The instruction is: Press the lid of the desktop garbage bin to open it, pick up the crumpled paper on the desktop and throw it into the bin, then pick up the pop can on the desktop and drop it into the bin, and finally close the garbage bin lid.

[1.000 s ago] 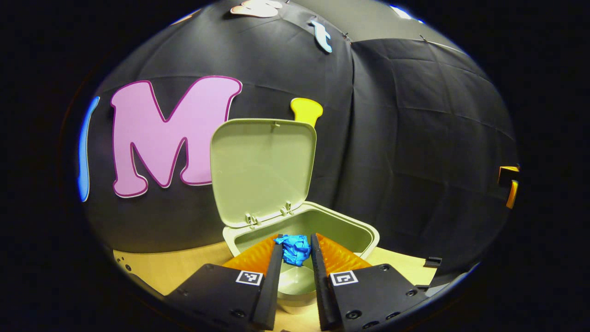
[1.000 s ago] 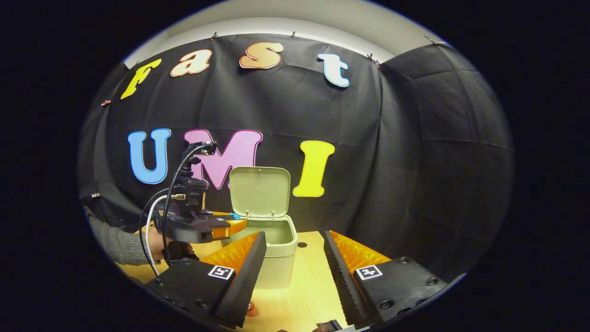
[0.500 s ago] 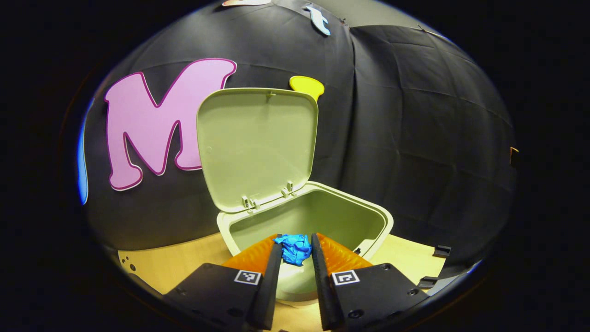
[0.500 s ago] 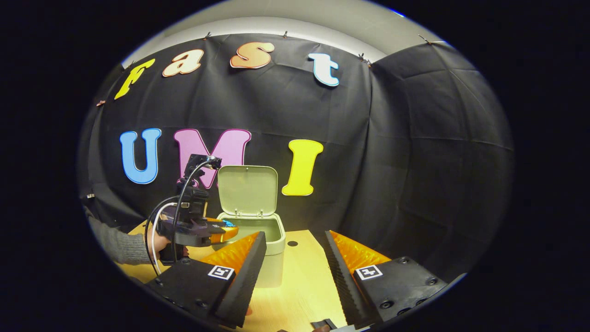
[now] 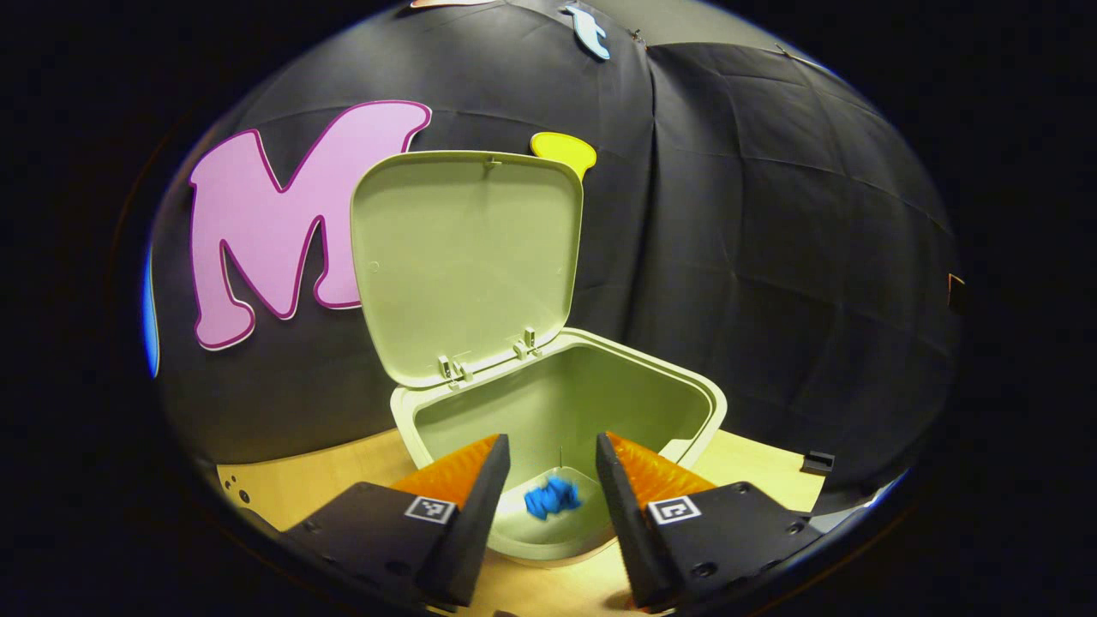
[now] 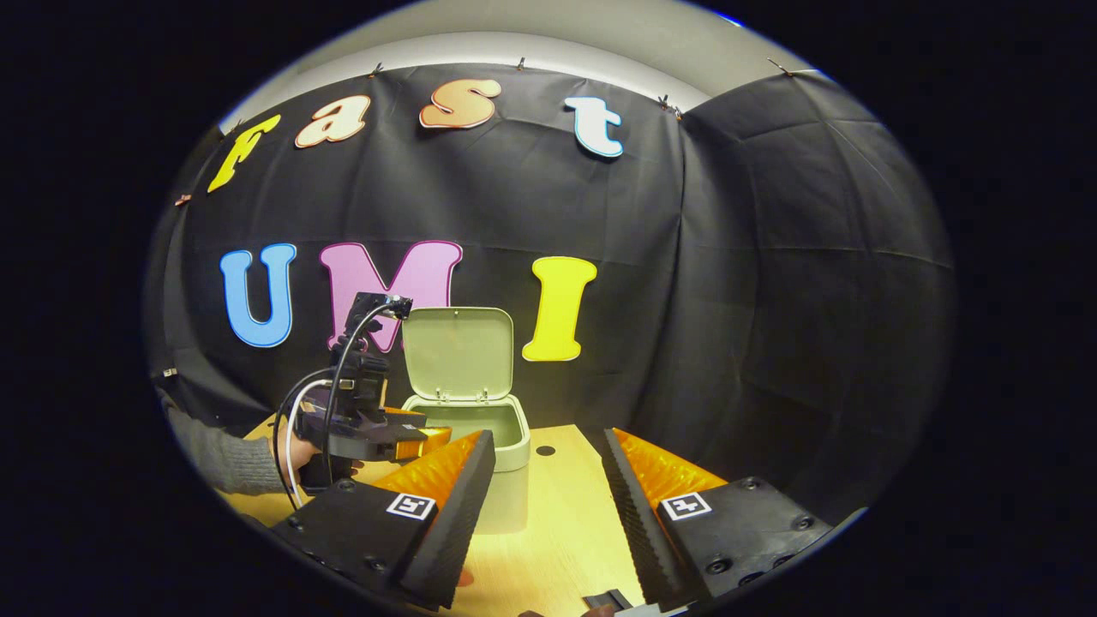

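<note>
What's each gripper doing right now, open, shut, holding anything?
Left gripper: open, holding nothing; the blue paper ball lies inside the bin below it.
Right gripper: open, holding nothing, above the table.

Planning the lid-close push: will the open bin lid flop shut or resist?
The lid stands upright past its hinges, so it likely stays until pushed, then swings freely. The bin looks like light thin plastic and may slide on the table.
</note>
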Action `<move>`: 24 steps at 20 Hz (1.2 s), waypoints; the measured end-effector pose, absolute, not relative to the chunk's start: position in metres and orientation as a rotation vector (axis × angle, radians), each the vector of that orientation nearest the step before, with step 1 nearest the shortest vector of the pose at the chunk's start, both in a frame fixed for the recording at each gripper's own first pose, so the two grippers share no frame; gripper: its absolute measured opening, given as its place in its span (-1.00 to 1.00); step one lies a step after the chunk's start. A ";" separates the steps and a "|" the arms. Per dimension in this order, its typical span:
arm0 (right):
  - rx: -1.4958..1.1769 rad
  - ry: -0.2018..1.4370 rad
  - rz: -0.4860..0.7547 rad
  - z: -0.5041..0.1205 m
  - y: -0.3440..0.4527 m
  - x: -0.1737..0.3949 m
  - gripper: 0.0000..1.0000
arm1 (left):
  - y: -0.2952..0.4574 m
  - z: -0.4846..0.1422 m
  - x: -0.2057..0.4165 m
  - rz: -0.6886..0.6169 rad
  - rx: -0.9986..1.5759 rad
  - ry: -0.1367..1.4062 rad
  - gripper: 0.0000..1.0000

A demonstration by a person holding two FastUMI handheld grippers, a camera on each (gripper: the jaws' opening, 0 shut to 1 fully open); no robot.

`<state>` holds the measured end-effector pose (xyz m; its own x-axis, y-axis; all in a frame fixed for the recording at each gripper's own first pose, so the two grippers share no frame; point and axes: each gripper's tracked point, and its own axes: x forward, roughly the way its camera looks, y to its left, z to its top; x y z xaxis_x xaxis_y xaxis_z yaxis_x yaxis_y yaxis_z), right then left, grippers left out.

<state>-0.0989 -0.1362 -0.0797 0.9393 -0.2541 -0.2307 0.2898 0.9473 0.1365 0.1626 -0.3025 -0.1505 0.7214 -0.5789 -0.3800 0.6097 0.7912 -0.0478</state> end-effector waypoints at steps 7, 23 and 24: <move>0.171 0.211 -0.237 -0.080 -0.123 -0.092 0.61 | -0.284 -0.133 0.152 -0.627 0.031 0.341 0.89; 0.204 0.346 0.066 -0.129 -0.035 -0.074 0.70 | -0.167 -0.056 0.103 -0.424 -0.046 0.183 0.89; 0.205 0.366 0.084 -0.136 -0.028 -0.075 0.70 | -0.157 -0.056 0.099 -0.404 -0.056 0.181 0.89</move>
